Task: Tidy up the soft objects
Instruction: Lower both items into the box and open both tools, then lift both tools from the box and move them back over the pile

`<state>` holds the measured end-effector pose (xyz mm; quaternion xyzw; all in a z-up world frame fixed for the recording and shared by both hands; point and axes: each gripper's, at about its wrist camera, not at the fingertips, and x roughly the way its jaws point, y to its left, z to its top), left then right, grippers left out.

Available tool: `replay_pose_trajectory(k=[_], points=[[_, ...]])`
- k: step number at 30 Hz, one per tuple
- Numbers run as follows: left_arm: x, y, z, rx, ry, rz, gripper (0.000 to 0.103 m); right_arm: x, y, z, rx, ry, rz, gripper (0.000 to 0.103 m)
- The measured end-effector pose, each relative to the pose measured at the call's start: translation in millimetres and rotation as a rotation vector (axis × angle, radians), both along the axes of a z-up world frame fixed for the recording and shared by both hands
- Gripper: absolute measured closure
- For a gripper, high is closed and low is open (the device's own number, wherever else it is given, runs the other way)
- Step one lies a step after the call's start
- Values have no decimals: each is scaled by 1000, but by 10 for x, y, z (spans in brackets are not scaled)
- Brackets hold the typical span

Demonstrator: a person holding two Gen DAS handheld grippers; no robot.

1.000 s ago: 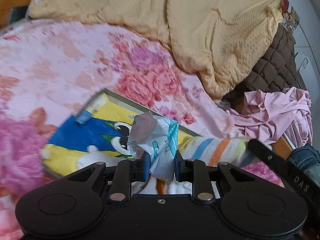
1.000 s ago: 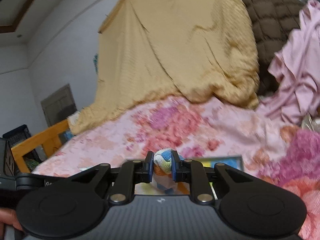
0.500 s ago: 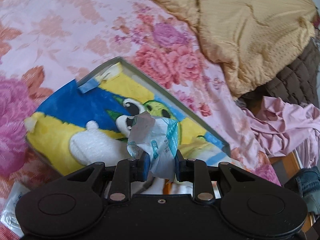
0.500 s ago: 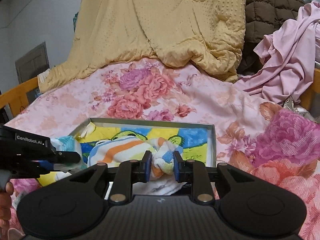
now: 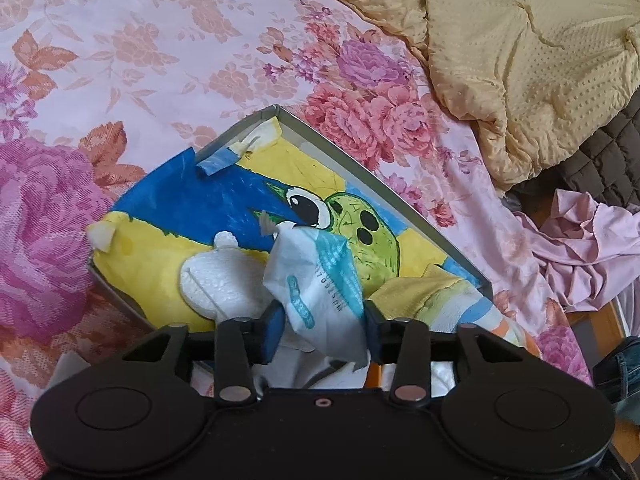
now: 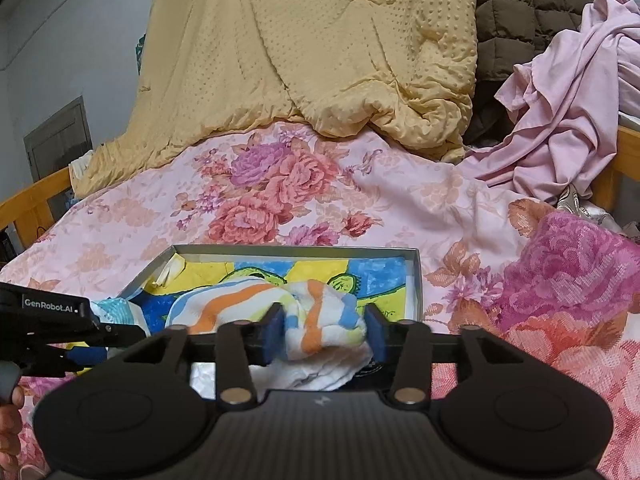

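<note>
A shallow grey box with a cartoon-painted floor lies on the floral bedspread. My left gripper hangs over its near edge. Its jaws are opening, and a white-and-blue tissue packet stands loose between the pads. A white fluffy item lies in the box beside the packet. My right gripper is over the same box, jaws opening too. A rolled striped towel rests between its pads and on the box floor. The left gripper shows at the left of the right wrist view.
A yellow quilt is heaped at the back of the bed, with a brown quilted blanket and crumpled pink cloth to the right. Wooden bed rails border the bed. A person's hand is at lower left.
Both grippers came down onto the box and their jaws spread wider. The packet and the striped towel, pinched tight before, now sit loose between the pads.
</note>
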<state>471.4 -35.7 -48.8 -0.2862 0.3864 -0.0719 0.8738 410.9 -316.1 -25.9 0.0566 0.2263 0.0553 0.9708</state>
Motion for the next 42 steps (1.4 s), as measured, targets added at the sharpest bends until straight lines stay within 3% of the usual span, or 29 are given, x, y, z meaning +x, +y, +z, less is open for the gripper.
replay_pose_trajectory(k=[3, 5, 13, 23, 31, 42], points=[[-30, 26, 51, 8, -2, -2, 51, -12, 5, 19, -3, -10, 1, 38], [-58, 41, 91, 13, -6, 1, 41, -28, 6, 30, -2, -14, 2, 34], [-230, -5, 262, 81, -25, -16, 31, -168, -4, 101, 15, -39, 7, 22], [-711, -41, 541, 189, -117, -29, 9, -535, 13, 260, 15, -105, 6, 6], [-1183, -78, 723, 252, -209, -28, 1, -1000, 11, 383, 15, -139, 0, 1], [-1905, -68, 682, 277, -281, -14, 1, -1677, 92, 491, -40, -155, 31, 1]])
